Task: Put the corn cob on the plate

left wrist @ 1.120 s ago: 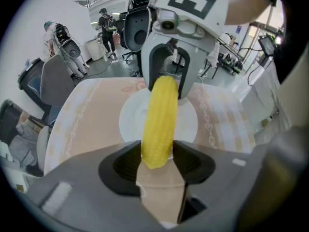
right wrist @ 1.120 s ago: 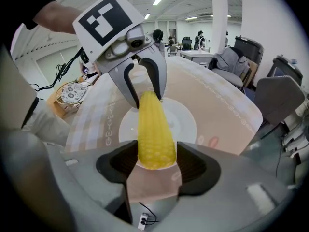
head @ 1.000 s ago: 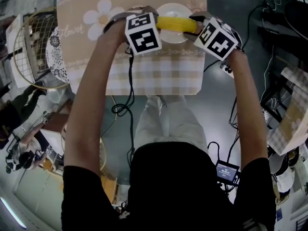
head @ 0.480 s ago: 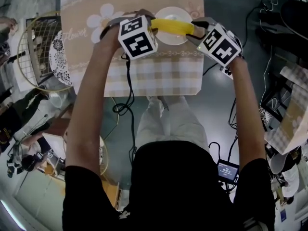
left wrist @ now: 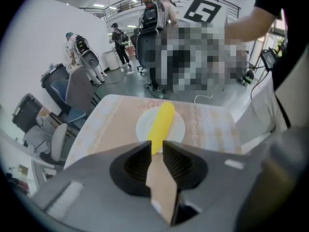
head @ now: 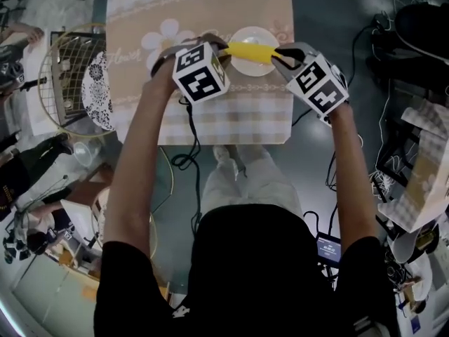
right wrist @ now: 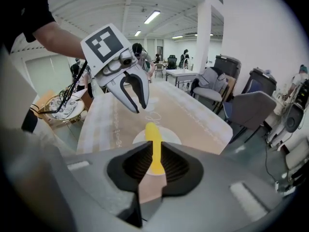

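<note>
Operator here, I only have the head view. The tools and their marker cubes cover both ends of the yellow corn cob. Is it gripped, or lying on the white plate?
Observer: In the left gripper view the long yellow corn cob lies across the round white plate, beyond the left tool, not between its pads.
Operator: And the right side?
Observer: The right tool grips nothing either: its jaws are closing on air, the cob lying beyond them.
Operator: Is the left tool off the table?
Observer: Yes; the right gripper view shows it above the beige patterned tablecloth, jaws closing, nothing between them.
</note>
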Tool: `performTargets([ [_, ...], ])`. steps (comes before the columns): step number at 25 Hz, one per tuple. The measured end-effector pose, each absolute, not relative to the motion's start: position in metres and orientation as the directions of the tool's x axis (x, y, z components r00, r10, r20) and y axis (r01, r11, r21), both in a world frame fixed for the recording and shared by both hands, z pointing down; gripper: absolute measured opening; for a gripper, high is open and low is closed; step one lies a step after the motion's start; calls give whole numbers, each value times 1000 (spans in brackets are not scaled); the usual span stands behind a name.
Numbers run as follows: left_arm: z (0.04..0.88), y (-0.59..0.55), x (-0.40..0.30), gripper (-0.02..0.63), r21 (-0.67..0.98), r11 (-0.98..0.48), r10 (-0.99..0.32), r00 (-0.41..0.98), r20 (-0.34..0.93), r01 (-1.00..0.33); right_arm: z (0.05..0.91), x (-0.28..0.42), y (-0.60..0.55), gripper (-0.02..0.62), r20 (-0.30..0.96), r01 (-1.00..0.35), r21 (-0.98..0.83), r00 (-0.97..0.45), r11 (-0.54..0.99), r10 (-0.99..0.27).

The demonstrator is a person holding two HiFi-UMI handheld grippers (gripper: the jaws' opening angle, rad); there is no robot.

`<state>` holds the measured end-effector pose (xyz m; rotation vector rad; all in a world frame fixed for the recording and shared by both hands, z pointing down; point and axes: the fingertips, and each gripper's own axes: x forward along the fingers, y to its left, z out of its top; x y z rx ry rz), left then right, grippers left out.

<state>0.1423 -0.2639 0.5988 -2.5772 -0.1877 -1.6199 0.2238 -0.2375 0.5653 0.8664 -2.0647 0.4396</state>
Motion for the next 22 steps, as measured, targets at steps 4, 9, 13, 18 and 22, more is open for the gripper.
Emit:
performTargets([
  [4, 573, -262, 139, 72, -36, -995, 11, 484, 875, 88, 538, 216, -239, 43, 774, -723, 31, -419, 690, -474],
  [9, 544, -256, 135, 35, -91, -995, -54, 519, 853, 46, 506, 208, -234, 26, 743, -743, 60, -412, 666, -527],
  [13, 516, -243, 136, 9, -133, -991, -112, 568, 816, -4, 481, 204, -225, 14, 715, -763, 76, -407, 642, -568],
  [18, 478, -230, 135, 9, -128, -987, -162, 648, 744, -100, 452, 197, -211, 5, 681, -780, 87, -407, 619, -609],
  [22, 448, -223, 129, 9, -138, -979, -204, 692, 692, -151, 431, 189, -200, 4, 657, -787, 98, -408, 609, -634],
])
